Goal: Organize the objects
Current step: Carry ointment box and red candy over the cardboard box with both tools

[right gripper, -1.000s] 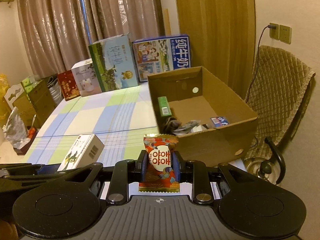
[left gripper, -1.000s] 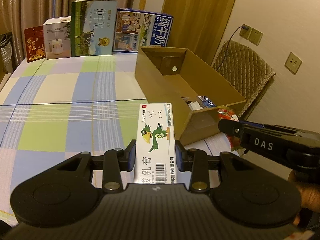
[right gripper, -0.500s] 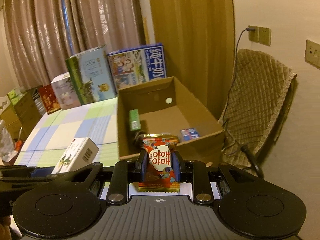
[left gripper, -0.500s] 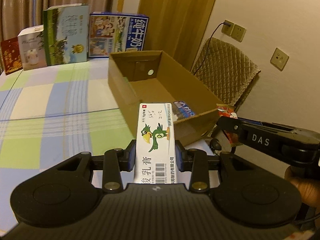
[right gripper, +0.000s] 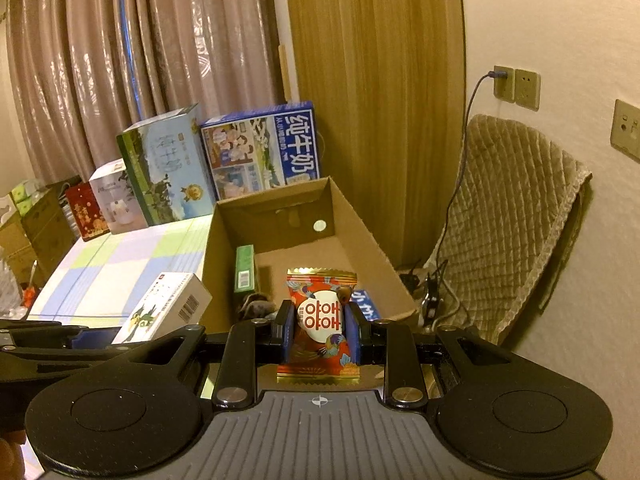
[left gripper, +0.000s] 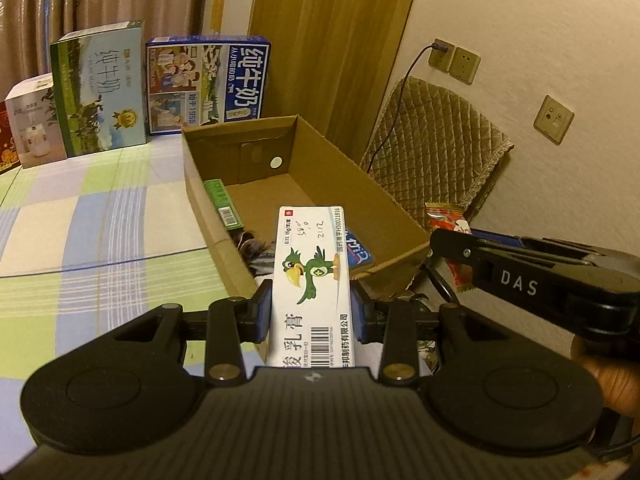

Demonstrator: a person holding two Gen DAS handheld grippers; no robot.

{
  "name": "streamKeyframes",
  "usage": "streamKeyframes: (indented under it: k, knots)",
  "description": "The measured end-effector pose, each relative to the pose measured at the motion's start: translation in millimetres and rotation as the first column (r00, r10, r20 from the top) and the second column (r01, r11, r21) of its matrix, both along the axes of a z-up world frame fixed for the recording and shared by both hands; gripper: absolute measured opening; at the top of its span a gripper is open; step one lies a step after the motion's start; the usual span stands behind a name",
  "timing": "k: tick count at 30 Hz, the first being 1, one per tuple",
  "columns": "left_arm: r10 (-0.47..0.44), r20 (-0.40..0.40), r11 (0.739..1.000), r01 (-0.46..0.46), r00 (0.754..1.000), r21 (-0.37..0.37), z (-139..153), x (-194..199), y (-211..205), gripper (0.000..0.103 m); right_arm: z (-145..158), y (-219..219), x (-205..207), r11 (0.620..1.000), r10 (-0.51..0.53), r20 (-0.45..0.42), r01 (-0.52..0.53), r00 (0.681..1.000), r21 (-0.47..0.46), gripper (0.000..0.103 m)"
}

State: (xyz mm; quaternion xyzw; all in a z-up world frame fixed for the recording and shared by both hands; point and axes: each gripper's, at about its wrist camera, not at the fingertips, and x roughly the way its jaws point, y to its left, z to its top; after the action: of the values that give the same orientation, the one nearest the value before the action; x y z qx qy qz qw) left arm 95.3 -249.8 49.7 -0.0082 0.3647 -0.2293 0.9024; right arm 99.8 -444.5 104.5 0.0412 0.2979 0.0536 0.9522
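Left gripper (left gripper: 311,312): fingers (left gripper: 262,312) pinching a white ointment box (left gripper: 310,288) by its long sides, held lengthwise and pointing forward above the near end of the cardboard box (left gripper: 396,216). On the top face of the ointment box: a green cartoon parrot with a yellow beak, black Chinese characters, a barcode near the gripper end, a small red mark and some handwriting at the far end.

Right gripper (right gripper: 319,334): fingers (right gripper: 285,332) pinching a red candy packet (right gripper: 320,320), upright, with gold serrated edges at top and bottom, a white oval in the middle with red characters, and coloured bird patterns around it. Held also over the near end of the cardboard box, just beside the ointment box when seen from the right wrist view.

Cardboard box: open at the top, standing on a surface covered by a checked cloth (left gripper: 100,216) in green, blue and cream. Inside: a green flat packet (right gripper: 244,268) leaning on the left wall, a blue packet (right gripper: 366,306) at the right near corner, and something dark and furry, unclear what.

Behind: two milk cartons (left gripper: 100,88) standing against the curtain (right gripper: 140,40).
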Motion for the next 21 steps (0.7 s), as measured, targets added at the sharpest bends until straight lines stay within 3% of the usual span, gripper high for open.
streamKeyframes:
  k: [21]
  knots:
    - [0.025, -0.026, 1.0, -0.025, 0.999, -0.005, -11.3, 58.6, -9.7, 0.033, 1.6, -3.9, 74.0, 0.999, 0.049, -0.025, -0.049, 0.999, -0.005, 0.024]
